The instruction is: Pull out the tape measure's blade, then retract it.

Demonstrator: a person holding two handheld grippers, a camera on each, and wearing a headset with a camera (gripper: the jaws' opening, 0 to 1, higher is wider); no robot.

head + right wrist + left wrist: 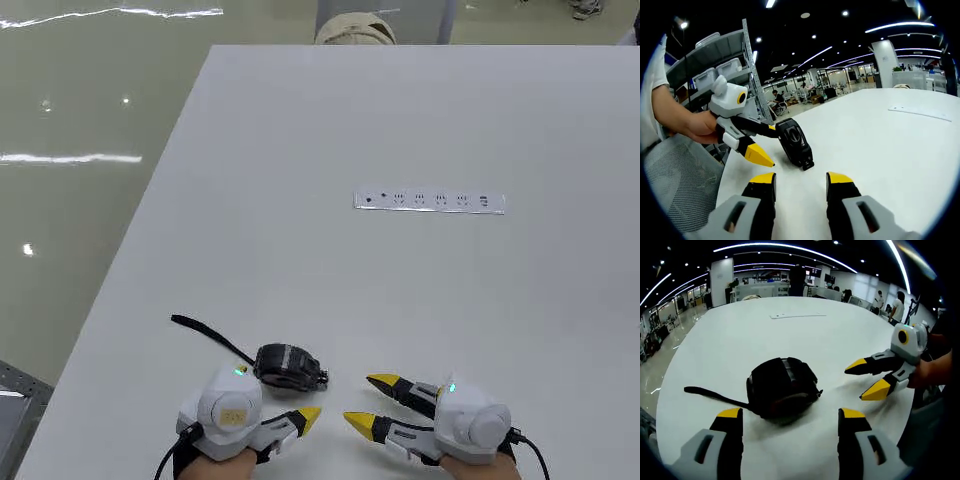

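Tape measure (782,390) right in front of left claw (791,413)
both claws wide open, holding nothing; right claw (367,399) near its other side

A wide white table (400,120) bearing a flat power strip (429,201) stands on a glossy pale-green floor (80,100) that mirrors the lights. Long curved light strips (785,246) cross the dark ceiling. A metal rack (710,52) rises behind a mesh chair (680,175).

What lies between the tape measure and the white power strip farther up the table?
Nothing: bare white table runs from the tape measure to the power strip, as the head view and the left gripper view both show.
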